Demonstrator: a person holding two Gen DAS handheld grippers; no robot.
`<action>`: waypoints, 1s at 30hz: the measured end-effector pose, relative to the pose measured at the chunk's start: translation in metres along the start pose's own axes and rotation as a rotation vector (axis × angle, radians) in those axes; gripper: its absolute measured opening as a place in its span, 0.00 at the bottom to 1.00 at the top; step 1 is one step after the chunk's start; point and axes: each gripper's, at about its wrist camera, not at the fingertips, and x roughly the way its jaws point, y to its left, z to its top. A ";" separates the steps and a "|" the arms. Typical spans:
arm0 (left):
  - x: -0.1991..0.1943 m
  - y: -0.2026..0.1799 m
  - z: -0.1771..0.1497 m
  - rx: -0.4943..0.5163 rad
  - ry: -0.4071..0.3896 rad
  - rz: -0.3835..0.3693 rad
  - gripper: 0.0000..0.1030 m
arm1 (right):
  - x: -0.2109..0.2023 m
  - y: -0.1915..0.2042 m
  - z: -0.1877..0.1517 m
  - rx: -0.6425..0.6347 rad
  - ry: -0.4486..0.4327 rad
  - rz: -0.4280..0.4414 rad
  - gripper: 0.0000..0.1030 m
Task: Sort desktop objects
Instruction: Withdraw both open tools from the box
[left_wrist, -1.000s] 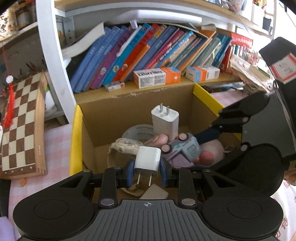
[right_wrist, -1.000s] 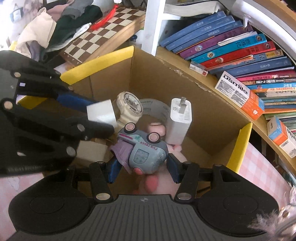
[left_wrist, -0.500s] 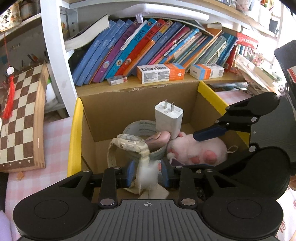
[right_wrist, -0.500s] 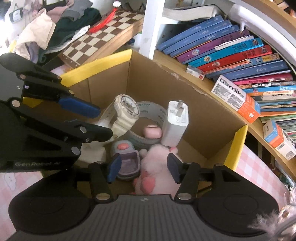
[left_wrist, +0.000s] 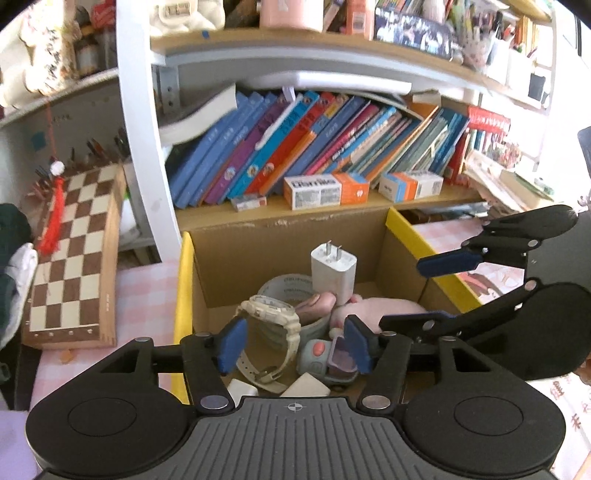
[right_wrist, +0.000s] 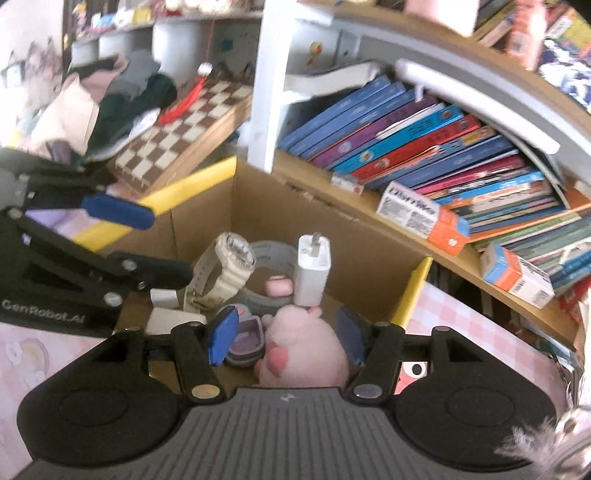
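A cardboard box (left_wrist: 258, 251) with yellow flaps holds sorted objects: a tall white charger (left_wrist: 333, 271), a cream watch (left_wrist: 271, 321), a tape roll (left_wrist: 284, 288), a pink plush (left_wrist: 384, 310), a grey toy truck (left_wrist: 325, 360) and a small white charger (left_wrist: 242, 387). My left gripper (left_wrist: 293, 345) is open and empty above the box's near side. My right gripper (right_wrist: 284, 334) is open and empty above the pink plush (right_wrist: 303, 354) and the toy truck (right_wrist: 243, 339). The tall charger (right_wrist: 313, 271), the watch (right_wrist: 225, 269) and the small charger (right_wrist: 162, 297) also show there.
A bookshelf with leaning books (left_wrist: 314, 147) and small cartons (left_wrist: 325, 190) stands just behind the box. A chessboard (left_wrist: 74, 254) leans at the left on a pink checked cloth (left_wrist: 144, 295). Clothes (right_wrist: 110, 96) pile up at the far left.
Both grippers opened and let go: the small white charger and the toy truck dropped into the box. Both grippers then rose and drew back from the box.
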 end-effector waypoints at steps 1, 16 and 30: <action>-0.005 -0.001 -0.002 0.001 -0.010 0.002 0.61 | -0.007 0.000 -0.002 0.012 -0.016 -0.010 0.58; -0.093 -0.023 -0.040 -0.026 -0.162 0.104 0.92 | -0.093 0.026 -0.044 0.223 -0.177 -0.127 0.74; -0.144 -0.036 -0.096 -0.068 -0.144 0.152 0.97 | -0.146 0.074 -0.102 0.292 -0.188 -0.236 0.85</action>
